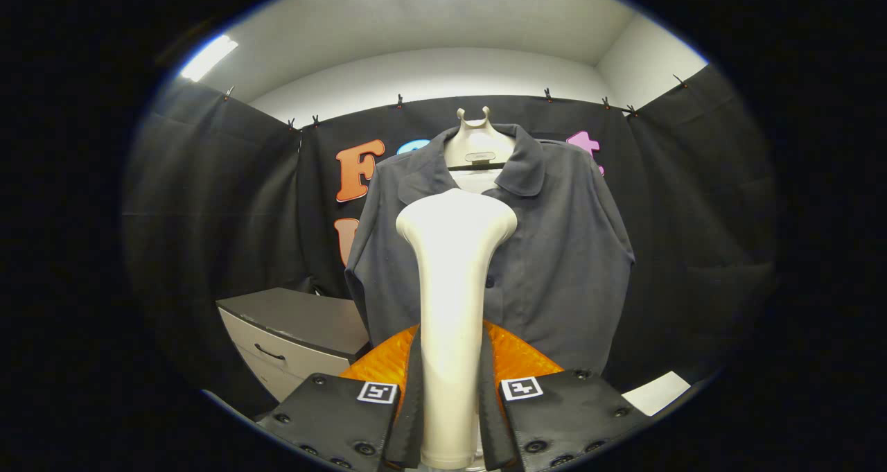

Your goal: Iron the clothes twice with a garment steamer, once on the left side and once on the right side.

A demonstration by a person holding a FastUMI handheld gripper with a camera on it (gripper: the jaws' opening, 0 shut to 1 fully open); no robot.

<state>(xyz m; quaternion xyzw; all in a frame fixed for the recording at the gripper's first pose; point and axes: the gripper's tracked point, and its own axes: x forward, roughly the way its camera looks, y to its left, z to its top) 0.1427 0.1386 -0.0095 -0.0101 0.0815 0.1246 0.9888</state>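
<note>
Clamped between my tongs [450, 416]: cream garment steamer [454, 285], upright, head raised before grey shirt [554, 250] on far hanger [478, 146].

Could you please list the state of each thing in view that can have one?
hand-held gripper: shut on the garment steamer, both fingers pressing its handle.
garment steamer: held upright, head raised in front of the shirt.
shirt: hanging on a hanger, collar open, front buttoned lower down.
cabinet: drawer closed.
</note>
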